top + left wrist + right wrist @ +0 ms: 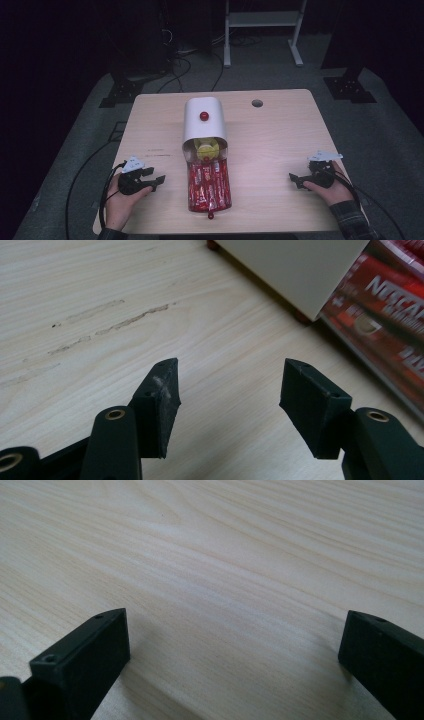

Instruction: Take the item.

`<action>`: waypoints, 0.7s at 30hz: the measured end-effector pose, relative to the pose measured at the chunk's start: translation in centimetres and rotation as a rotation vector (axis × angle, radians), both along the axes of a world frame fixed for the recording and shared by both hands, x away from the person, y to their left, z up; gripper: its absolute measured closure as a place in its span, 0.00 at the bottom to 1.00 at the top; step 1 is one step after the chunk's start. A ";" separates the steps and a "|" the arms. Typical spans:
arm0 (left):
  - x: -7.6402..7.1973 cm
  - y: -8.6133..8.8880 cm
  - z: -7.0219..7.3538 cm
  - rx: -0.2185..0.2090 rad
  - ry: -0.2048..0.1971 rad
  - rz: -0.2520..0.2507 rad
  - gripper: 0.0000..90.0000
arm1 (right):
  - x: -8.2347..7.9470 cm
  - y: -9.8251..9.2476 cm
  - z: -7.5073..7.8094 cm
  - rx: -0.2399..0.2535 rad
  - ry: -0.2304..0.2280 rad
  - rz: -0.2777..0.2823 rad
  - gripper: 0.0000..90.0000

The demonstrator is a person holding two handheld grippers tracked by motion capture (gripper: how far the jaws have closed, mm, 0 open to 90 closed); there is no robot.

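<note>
Both grippers gape wide w/ nothing held, jaws low over bare table (280,130). Left gripper (156,180) sits just left of the tray (209,187), jaws pointing at it; in left gripper view (227,410) the tray's red packets (390,305) show beside the white box (300,270). Right gripper (295,178) is well right of the tray; right gripper view (232,655) has plain wood between jaws. Box mouth touches the tray's far end, w/ a yellow thing (206,150) inside.
</note>
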State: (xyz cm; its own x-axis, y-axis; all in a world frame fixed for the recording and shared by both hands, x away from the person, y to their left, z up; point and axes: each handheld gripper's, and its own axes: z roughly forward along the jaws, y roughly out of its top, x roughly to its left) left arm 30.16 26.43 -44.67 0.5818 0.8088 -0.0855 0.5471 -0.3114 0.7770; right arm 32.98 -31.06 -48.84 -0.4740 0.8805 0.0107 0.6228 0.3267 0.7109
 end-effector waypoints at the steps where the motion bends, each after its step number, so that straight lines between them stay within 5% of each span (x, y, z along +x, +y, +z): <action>1: -0.1 0.0 0.2 -0.009 -0.003 -0.001 0.45 | 0.0 0.0 0.0 0.000 0.000 0.000 0.00; 21: -2.2 -3.0 3.1 -0.100 -0.011 -0.078 0.52 | 0.0 0.0 0.0 0.000 0.000 0.000 0.00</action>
State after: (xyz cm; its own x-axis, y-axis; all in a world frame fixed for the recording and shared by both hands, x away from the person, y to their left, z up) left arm 27.97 23.46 -41.59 0.6439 0.7490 -0.1562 0.5153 -0.2735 0.8122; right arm 32.98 -31.06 -48.84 -0.4742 0.8803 0.0108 0.6228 0.3268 0.7108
